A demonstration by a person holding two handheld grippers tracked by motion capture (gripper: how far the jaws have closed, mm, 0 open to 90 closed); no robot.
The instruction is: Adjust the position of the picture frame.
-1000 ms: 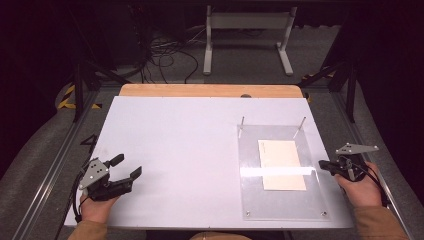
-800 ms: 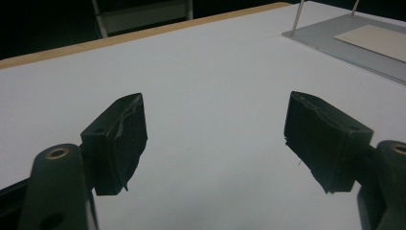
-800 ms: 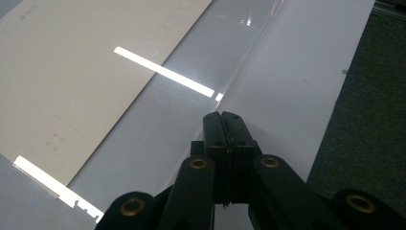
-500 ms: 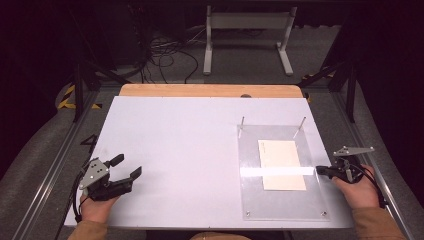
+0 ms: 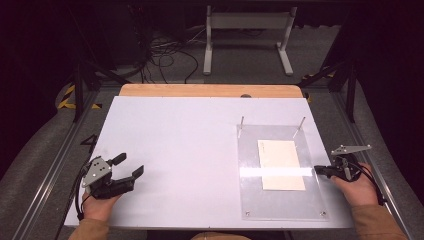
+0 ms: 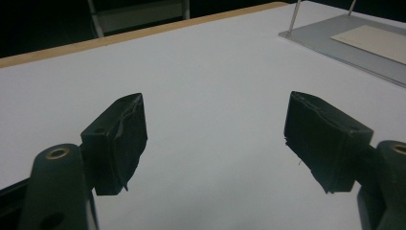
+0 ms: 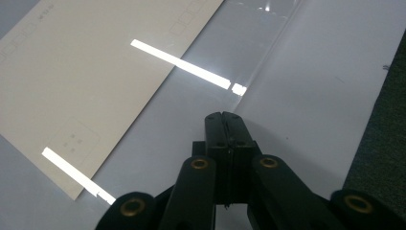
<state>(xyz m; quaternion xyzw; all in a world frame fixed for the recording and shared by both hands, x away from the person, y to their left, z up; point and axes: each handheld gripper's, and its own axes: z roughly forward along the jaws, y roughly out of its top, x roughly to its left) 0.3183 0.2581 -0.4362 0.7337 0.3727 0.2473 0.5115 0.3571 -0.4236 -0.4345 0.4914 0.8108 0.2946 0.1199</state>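
clear plate (image 5: 280, 200) – flat on the bench's (image 5: 190, 140) right side, cream sheet (image 5: 280, 164) under it | right gripper (image 5: 320, 170) – jaws pinched together at the plate's right edge | left gripper (image 5: 129, 167) – jaws wide apart, far left, holding nothing

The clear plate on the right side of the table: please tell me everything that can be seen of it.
The clear plate is a flat, rectangular sheet that looks like transparent acrylic and lies flat on the white table. It has small screws at its near corners and two thin metal pins standing upright at its far edge. A cream sheet of paper lies within its outline; above or beneath, I cannot tell. A bright strip of light reflects across it. The right gripper, fingers shut, is at its right edge.
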